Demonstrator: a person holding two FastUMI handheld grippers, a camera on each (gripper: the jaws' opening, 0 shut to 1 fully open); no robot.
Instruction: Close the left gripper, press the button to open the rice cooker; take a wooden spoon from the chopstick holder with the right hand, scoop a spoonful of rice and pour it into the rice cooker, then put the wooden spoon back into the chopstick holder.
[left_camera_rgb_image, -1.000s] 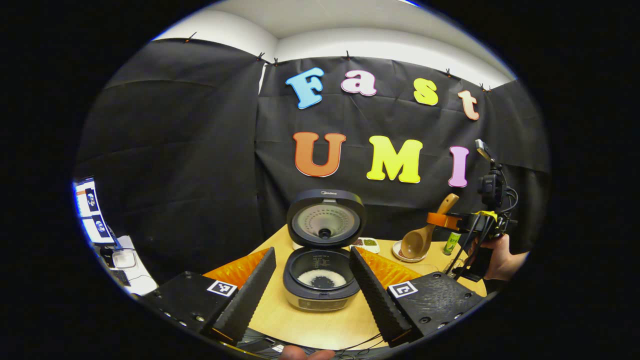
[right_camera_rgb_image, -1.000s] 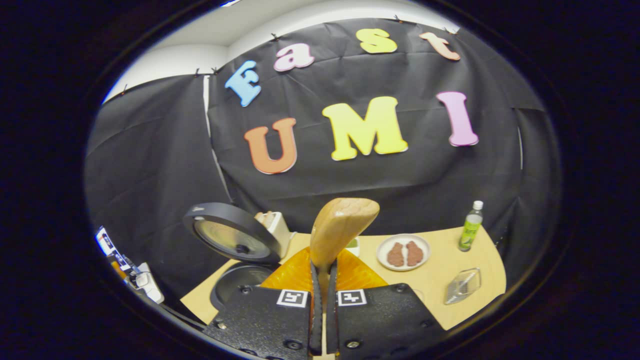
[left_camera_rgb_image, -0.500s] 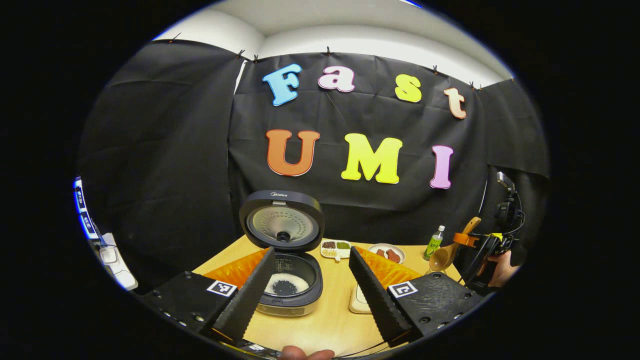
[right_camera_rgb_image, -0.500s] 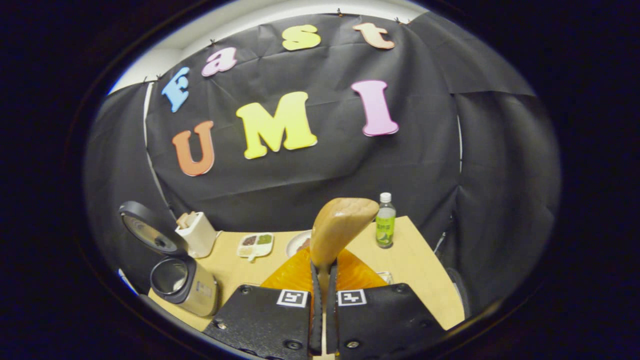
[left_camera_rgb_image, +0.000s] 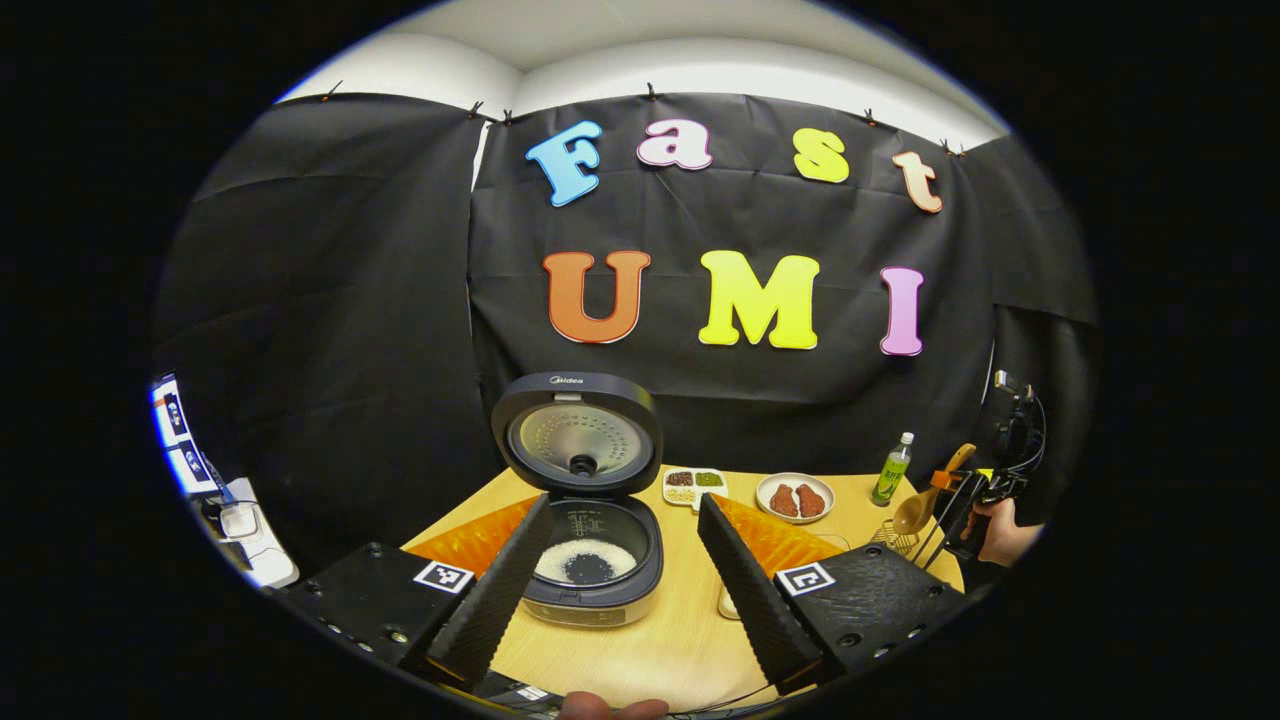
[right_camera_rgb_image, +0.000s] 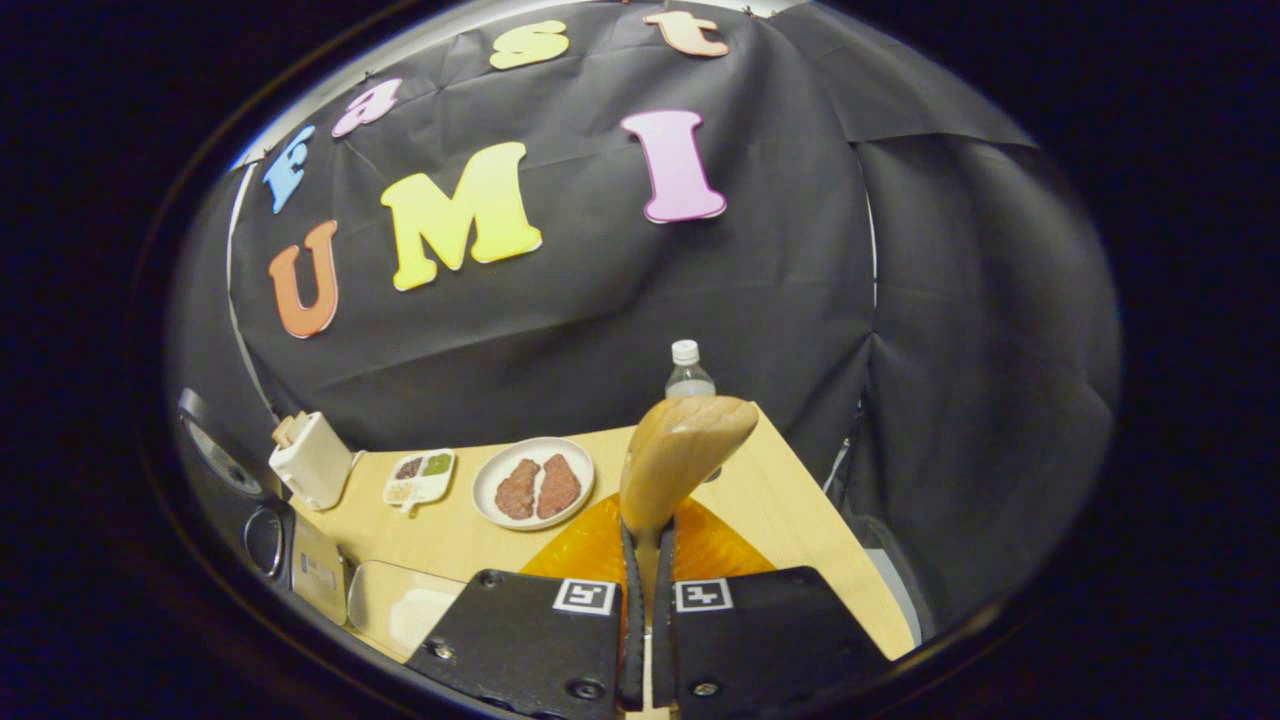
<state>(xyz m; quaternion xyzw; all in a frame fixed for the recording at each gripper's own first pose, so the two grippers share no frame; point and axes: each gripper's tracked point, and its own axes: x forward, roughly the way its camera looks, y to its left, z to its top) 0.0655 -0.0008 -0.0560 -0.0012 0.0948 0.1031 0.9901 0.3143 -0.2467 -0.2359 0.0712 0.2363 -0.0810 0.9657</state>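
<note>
black cloth (left_camera_rgb_image: 330, 300) hangs in creased panels as the booth's wall, pinned along its top edge by small clips, with a narrow pale gap between two panels in the left gripper view. above it runs a plain white wall (left_camera_rgb_image: 700, 75) and a pale ceiling, evenly lit. a light wooden table (left_camera_rgb_image: 650, 640) stands in front of the cloth, and at the far left edge of the left gripper view a lit screen (left_camera_rgb_image: 180, 440) glows beside a white desk surface (left_camera_rgb_image: 255, 560) with small pale devices.
</note>
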